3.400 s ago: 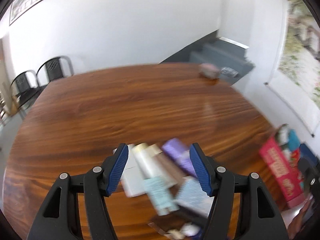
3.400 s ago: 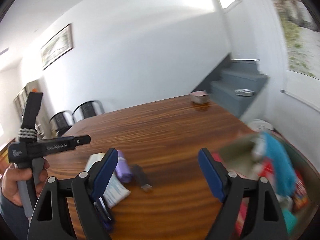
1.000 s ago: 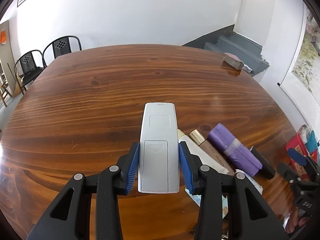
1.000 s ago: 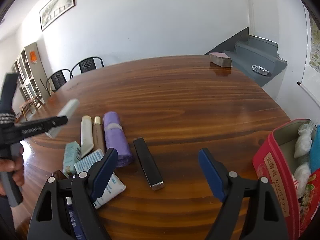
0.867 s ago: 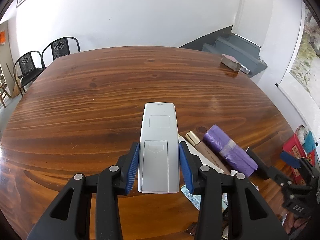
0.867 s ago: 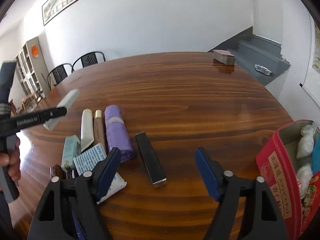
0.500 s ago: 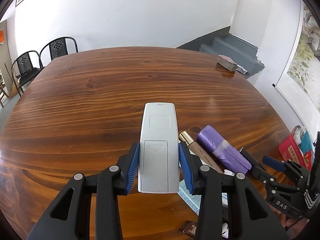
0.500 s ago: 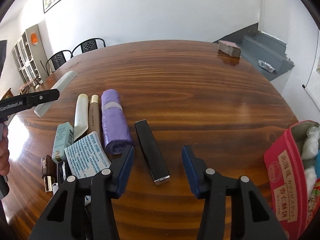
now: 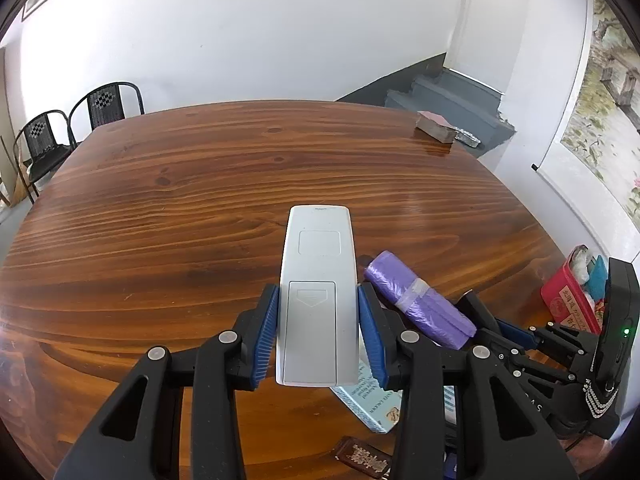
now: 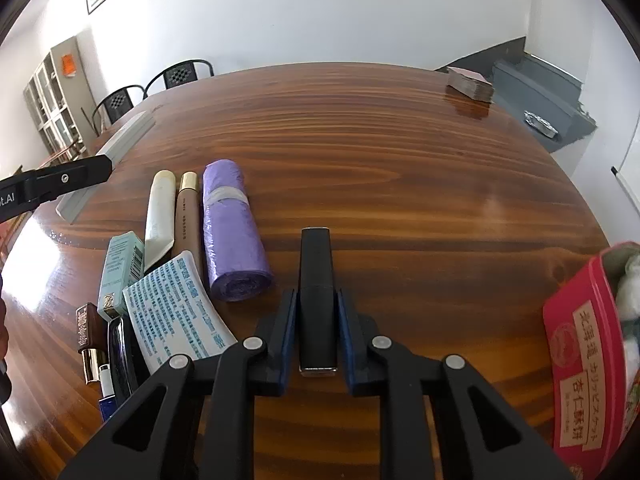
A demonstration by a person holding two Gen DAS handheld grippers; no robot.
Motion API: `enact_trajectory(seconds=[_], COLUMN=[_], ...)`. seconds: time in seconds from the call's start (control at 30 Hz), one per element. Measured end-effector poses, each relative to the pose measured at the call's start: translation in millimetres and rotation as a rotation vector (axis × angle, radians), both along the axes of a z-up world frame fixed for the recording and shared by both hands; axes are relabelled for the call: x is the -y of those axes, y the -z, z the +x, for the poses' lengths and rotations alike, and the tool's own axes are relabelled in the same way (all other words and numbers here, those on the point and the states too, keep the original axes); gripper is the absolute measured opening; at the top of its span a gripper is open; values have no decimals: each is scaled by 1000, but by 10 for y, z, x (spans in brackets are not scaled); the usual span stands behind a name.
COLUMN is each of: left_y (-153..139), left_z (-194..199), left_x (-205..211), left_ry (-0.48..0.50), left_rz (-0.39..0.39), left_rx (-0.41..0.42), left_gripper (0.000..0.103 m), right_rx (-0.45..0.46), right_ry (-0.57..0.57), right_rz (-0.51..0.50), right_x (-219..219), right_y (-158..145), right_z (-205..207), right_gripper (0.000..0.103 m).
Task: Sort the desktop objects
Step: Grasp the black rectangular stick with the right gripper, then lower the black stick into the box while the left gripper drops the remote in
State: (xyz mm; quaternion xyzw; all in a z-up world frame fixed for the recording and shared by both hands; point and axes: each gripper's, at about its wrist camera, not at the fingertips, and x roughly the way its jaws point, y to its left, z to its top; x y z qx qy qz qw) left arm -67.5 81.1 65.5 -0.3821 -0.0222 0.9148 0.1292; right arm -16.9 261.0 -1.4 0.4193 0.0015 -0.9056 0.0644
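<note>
My left gripper (image 9: 318, 320) is shut on a white remote (image 9: 318, 264), held face down above the wooden table (image 9: 180, 208). In the right wrist view that remote (image 10: 128, 136) hangs at the far left. My right gripper (image 10: 317, 320) is closing on a black bar (image 10: 316, 264) that lies on the table, and its blue pads (image 10: 289, 332) press both sides of the bar's near end. A purple bag roll (image 10: 232, 224) lies just left of the bar.
Left of the roll lie a brown tube (image 10: 186, 216), a cream tube (image 10: 160, 208), a teal box (image 10: 120, 272), a printed packet (image 10: 176, 312) and small cosmetics. An open red tin (image 10: 580, 360) stands at the right edge. A pink block (image 10: 470, 82) sits far back.
My right gripper moved over the black bar and its jaws went from wide open to shut on it. The left gripper kept holding the remote nearly still.
</note>
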Motion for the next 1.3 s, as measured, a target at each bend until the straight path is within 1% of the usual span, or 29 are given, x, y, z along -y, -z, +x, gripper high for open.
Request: enact_trajectory(seconds=[0.4, 0.53, 0.7, 0.9, 1.1, 1.17, 1.23, 1.3], left_y=[-266, -300, -334, -358, -349, -356, -355, -344], left_z=[173, 215, 276, 342, 362, 390, 413, 436], left_x=[-22, -72, -182, -279, -351, -389, -429, -482], left_ry=[20, 37, 68, 90, 112, 125, 135, 146], left_rz=[46, 49, 39, 32, 30, 26, 23, 17], left_rx=[-65, -74, -90, -100, -101, -106, -107, -106], left_gripper=[42, 42, 42, 42, 42, 42, 42, 42], right_rx=[-135, -172, -195, -240, -255, -264, -280, -311], right_ry=[123, 173, 214, 232, 264, 280, 300, 332], right_rz=[-136, -151, -151, -137, -149, -163, -203, -208], right_x=[-235, -313, -395, -423, -475, -529, -622, -703], right_y=[-265, -329, -365, -431, -452, -474, -522, -595], right_z=[256, 308, 337, 426, 523, 593, 705, 862], right_gripper=[22, 22, 22, 22, 22, 22, 22, 22])
